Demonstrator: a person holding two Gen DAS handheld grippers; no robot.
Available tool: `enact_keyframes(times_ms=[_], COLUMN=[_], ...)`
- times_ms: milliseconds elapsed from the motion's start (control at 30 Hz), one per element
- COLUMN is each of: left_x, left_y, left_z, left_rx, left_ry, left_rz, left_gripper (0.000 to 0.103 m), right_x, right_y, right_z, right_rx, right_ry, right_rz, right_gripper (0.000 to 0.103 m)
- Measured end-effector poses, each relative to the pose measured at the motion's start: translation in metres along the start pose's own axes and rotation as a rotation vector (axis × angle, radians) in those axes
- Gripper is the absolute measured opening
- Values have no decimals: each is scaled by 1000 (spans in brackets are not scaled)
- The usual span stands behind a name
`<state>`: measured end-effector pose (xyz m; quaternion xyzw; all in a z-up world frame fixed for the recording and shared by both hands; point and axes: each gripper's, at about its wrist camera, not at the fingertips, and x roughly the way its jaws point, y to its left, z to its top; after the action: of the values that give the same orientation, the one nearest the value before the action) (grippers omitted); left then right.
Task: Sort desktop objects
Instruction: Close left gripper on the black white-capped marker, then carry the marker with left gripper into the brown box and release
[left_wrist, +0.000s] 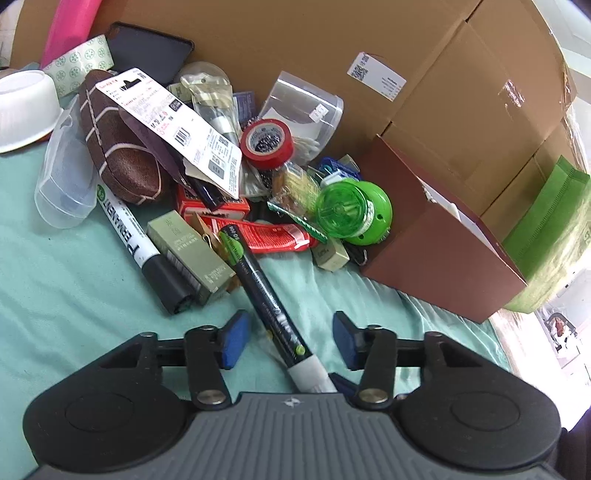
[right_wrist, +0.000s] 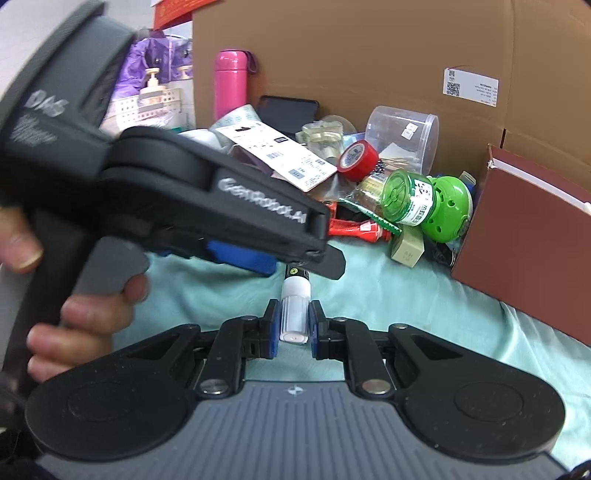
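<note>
Gripping the marker's (right_wrist: 294, 317) white end, the right tool (right_wrist: 291, 325) is closed — left tool (left_wrist: 286, 341) spread wide, hiding its barrel.

Marker (left_wrist: 273, 306) – glossy plastic; tablecloth (left_wrist: 66, 280) – matt cloth; box (left_wrist: 436, 92) – smooth cardboard.

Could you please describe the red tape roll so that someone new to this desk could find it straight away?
Start at the big cardboard box behind the clutter on the green cloth. In front of it lies a clear tub on its side, and the red tape roll rests against the tub's near edge. It is the only red ring in the pile; the other tape roll, far left, is white with green flowers.
</note>
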<state>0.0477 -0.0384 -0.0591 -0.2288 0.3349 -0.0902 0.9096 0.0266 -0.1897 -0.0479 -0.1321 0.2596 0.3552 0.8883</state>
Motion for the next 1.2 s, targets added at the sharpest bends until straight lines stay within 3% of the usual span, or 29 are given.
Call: enact_keyframes(times_ms=[133,767,1033,1200], left_x=[-1,-2,-8,-10], left_y=[-2,-2,-13,-35], left_z=[-4,-4,-1,8], left_rx=[21,31,37,90], left_ry=[-5,-7,-15,-40], left_rz=[37,48,41,13], left_gripper=[28,28,27,27], right_x=[-9,-7,-16,-29], right_y=[2,7,3,-8], right_z=[-8,-9,-9,-7], right_rx=[10,0,15,44], right_ry=[-6,-9,-49,-98], right_rz=[4,-16,-13,-33], right_gripper=[14,15,15,15])
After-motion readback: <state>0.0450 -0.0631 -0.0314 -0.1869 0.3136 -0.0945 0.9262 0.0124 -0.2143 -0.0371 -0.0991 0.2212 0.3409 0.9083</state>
